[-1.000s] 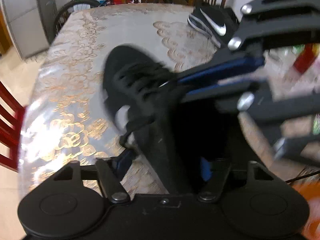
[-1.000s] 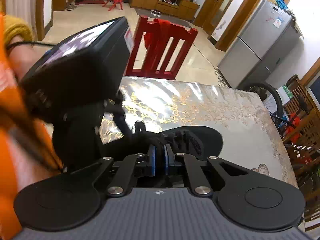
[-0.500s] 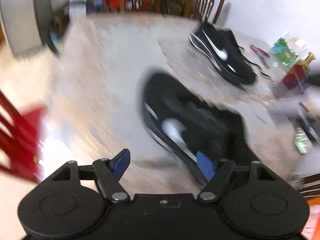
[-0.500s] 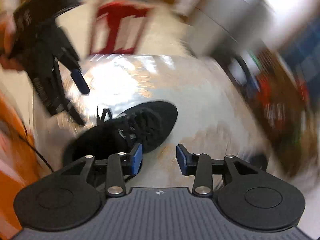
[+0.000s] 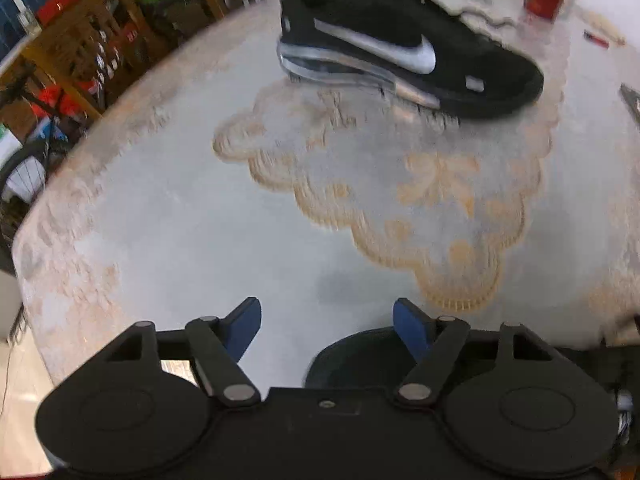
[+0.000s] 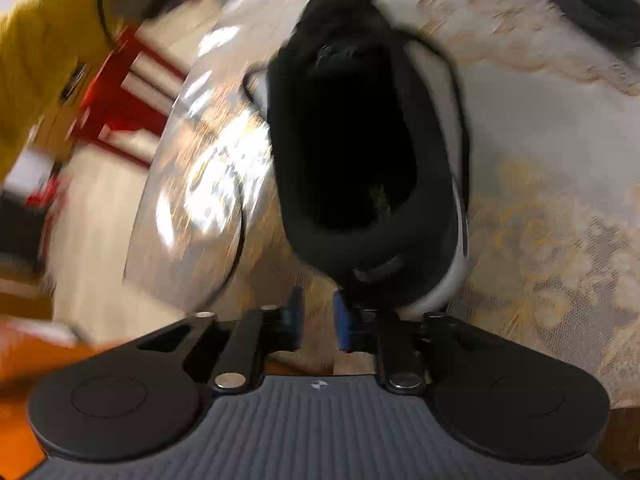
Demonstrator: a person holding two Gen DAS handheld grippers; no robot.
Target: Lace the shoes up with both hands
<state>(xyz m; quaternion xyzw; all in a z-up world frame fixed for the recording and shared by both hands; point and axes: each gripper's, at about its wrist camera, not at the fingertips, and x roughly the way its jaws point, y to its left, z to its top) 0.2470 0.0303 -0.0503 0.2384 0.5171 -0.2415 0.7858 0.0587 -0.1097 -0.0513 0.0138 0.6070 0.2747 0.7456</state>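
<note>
We let go of the near shoe (image 6: 360, 152) | left tongs (image 5: 326, 330) wide, empty, now face far shoe (image 5: 404, 40) | right tongs (image 6: 318, 322) just closing, nearly shut, empty | laces wait

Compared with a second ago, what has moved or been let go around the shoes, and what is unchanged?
Both grippers have left the near shoe's laces. The left gripper swung away, open and empty over the table, now facing the second shoe. The right gripper released, drew back behind the heel, and its fingers have just been closing on nothing. Both shoes remain on the table.
</note>
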